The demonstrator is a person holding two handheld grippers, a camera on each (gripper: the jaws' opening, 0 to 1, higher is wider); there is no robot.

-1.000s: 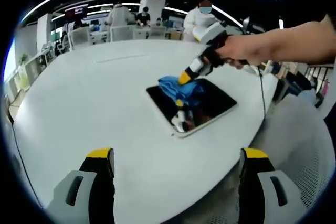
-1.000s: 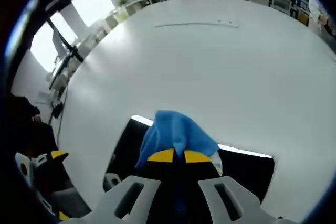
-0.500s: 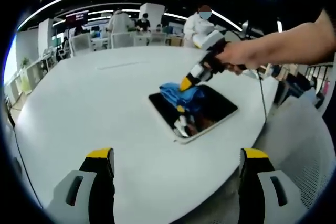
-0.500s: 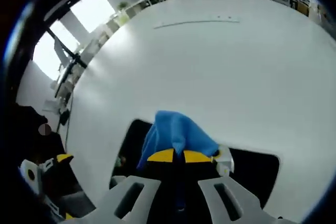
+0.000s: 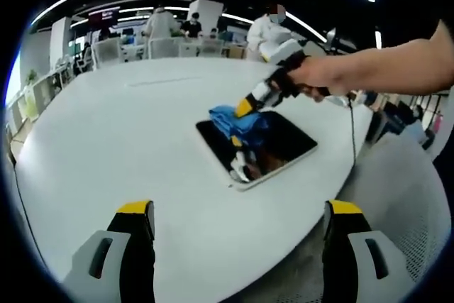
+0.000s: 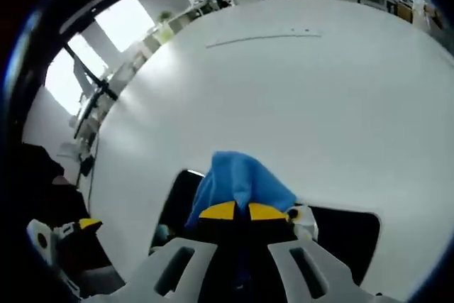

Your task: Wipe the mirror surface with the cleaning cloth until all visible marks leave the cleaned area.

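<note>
**Mirror wipe: cloth clamped in right gripper, working the far corner**

Mirror (image 5: 273, 148) lay flat on the white table (image 5: 106, 140), near the table's edge on my side, dark glass throwing back reflections. I couldn't pick marks out from reflections in either view, so I couldn't call it clean.

Going left to right in the left gripper view: left gripper (image 5: 237, 246) hung above bare table, well short of the mirror, jaws wide apart, nothing between them. Blue cleaning cloth (image 5: 237, 120) sat bunched on the mirror's far-left corner. Right gripper (image 5: 245, 108) came in from the right, held by a hand (image 5: 319, 76), tips down into the cloth.

In the right gripper view, the right gripper (image 6: 235, 211) had its yellow tips together, clamped on the cleaning cloth (image 6: 241, 179), which fanned out just ahead of the tips, over the mirror (image 6: 340, 235) edge.

My read on doing the step well: keep the cloth flat on the glass, press lightly, run overlapping strokes from that far corner toward the near end. Cloth was bunched, so contact patch looked small; more passes likely needed. Mirror wasn't held down, so hard pushes could slide it toward the table edge.
</note>
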